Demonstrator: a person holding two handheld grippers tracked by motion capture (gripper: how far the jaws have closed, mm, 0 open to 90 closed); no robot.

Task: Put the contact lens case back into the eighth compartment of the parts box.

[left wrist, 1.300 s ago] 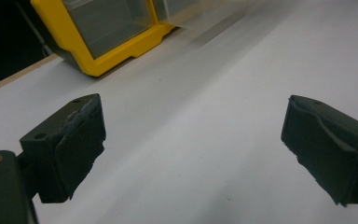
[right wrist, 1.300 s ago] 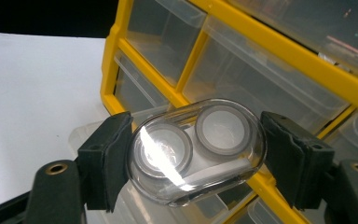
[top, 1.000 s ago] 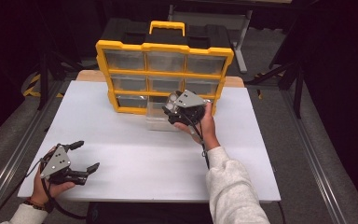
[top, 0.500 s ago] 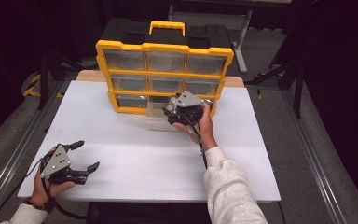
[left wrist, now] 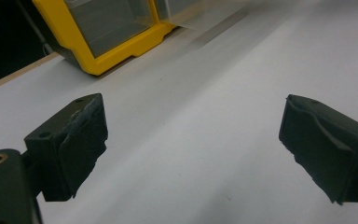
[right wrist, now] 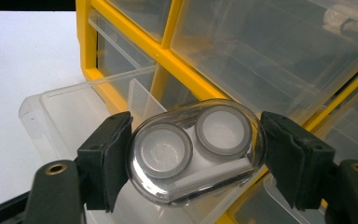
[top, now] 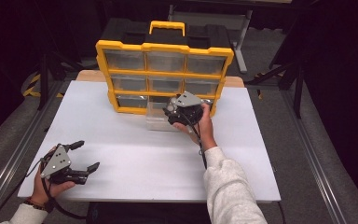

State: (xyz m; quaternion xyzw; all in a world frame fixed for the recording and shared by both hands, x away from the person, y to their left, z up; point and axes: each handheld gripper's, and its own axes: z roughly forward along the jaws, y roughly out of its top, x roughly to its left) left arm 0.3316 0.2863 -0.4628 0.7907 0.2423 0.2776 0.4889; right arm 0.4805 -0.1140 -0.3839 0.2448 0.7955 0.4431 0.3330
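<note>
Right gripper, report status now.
Right gripper shut on clear contact lens case, over pulled-out clear drawer of yellow organizer. Left gripper open, idle on white table. Nothing in the way.

Lab or workshop recording bay: bare white surface at frame centre, dark surround, metal stand legs at top, yellow parts organiser, grey floor at right.

We've got the right gripper clamped on a clear oval case with two round grey-rimmed wells, one black jaw pressed to each end. Right behind and below it sits a pulled-out clear drawer of the yellow organizer, white desk off to the left.
</note>
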